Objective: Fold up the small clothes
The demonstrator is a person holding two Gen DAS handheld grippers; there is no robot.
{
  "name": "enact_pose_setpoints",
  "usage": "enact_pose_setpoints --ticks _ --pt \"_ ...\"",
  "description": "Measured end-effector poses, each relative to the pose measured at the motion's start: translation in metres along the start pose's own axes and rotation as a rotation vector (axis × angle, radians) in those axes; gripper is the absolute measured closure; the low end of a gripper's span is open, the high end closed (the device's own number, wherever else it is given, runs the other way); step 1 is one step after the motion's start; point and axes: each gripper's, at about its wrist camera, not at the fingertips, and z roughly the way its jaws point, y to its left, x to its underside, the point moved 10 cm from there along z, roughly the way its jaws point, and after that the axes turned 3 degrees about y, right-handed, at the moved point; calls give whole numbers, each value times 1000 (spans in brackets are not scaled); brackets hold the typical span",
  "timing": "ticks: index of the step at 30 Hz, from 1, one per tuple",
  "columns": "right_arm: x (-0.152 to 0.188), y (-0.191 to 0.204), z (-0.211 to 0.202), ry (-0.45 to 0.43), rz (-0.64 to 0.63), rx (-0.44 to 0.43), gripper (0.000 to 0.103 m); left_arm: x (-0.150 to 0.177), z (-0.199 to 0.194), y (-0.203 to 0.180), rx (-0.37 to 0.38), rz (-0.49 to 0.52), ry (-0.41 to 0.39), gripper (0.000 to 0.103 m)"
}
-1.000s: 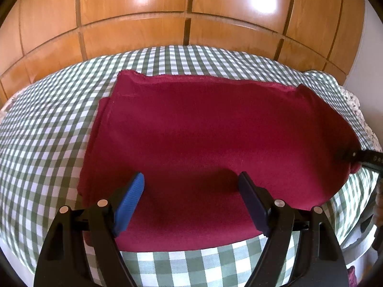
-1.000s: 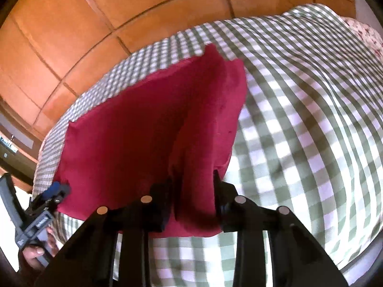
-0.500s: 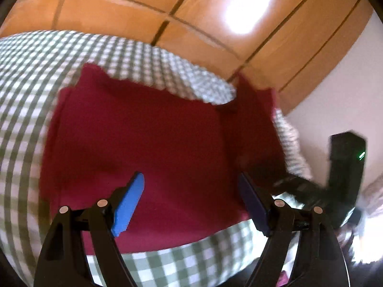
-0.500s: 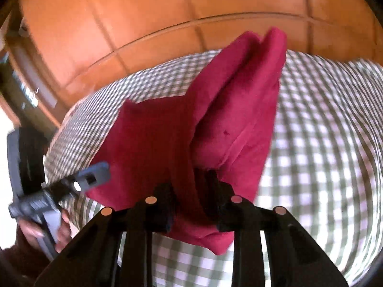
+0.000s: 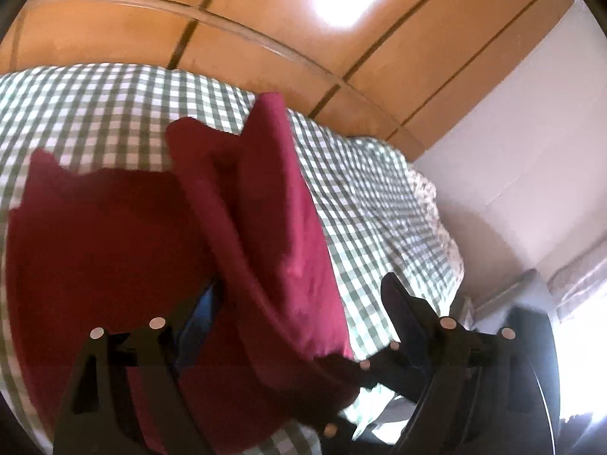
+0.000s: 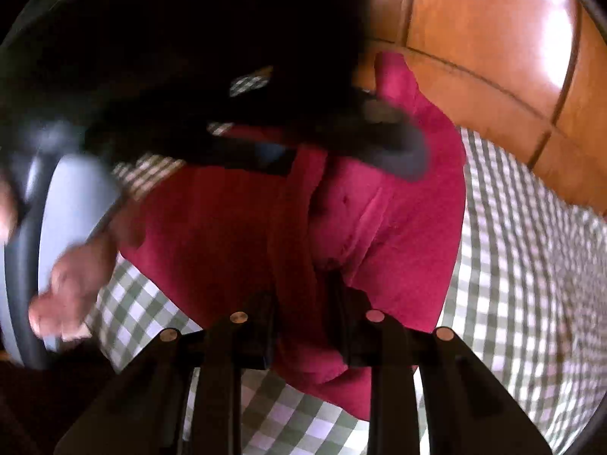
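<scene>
A dark red garment [image 5: 106,250] lies on the green-checked tablecloth [image 5: 114,102]. My right gripper [image 6: 305,326] is shut on the garment's right end and holds that end [image 6: 379,220] lifted in a bunched fold over the flat part. In the left wrist view the raised fold [image 5: 273,227] hangs between my left gripper's open jaws [image 5: 303,303], and the right gripper [image 5: 364,371] shows below it. My left gripper is open and holds nothing; it appears as a dark blur in the right wrist view [image 6: 341,140].
Orange wooden wardrobe panels [image 5: 265,19] stand behind the table. A white wall [image 5: 531,132] is at the right. The table's right edge with a lace trim [image 5: 440,220] drops off. The person's hand [image 6: 68,288] shows at the left.
My right gripper has carried the garment's right end up and leftward over the flat part. My left gripper has swung right toward the lifted fold, which now hangs between its jaws.
</scene>
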Motion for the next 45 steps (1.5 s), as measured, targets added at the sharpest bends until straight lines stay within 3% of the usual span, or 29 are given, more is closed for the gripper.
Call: enact_pose_setpoints --ticks 1,3,4,5,6,9,11,14,16,19,24,31,35,37,38,41,43,45 --pt "0 0 1 -5 -4 3 79 -2 4 1 -18 5 12 27" --pt "-1 -1 1 -21 0 0 77 -4 12 3 -83 32 41 59" --pt "-1 1 -1 -33 13 -35 75 -4 14 9 -128 37 50 68" --pt "-4 3 -4 -43 33 -85 64 -4 19 15 -166 35 63 79" --pt "-6 4 -14 -62 72 -192 54 -3 21 21 -183 24 61 82" --pt "-9 -13 -41 -116 200 -388 52 -4 16 30 -185 9 35 85" --pt "-5 -45 -51 -142 329 -453 51 -5 6 35 -166 4 23 86" --pt "13 -95 -37 -112 478 -396 56 -10 -14 31 -145 24 9 86" --pt "21 -105 -20 -66 517 -372 61 -15 -24 24 -139 44 -2 86" --pt "20 -84 -4 -24 478 -382 63 -20 -44 24 -142 61 -24 86" --pt "-13 -38 4 -28 361 -415 62 -21 -74 56 -202 25 -46 86" --pt "-20 27 33 56 236 -408 63 14 -86 139 -312 -128 -6 86" --pt "-19 57 48 92 166 -359 62 33 -82 163 -313 -201 -1 86" --pt "-14 63 58 100 159 -353 61 36 -83 164 -332 -188 -12 86" --pt "-15 64 59 95 147 -348 61 37 -85 164 -362 -179 -22 83" --pt "-20 69 47 90 135 -403 56 37 -101 169 -518 -195 -69 49" --pt "-24 64 35 79 172 -492 54 33 -120 154 -546 -169 -159 49" --pt "-37 45 19 25 213 -521 54 30 -132 139 -555 -137 -219 49"
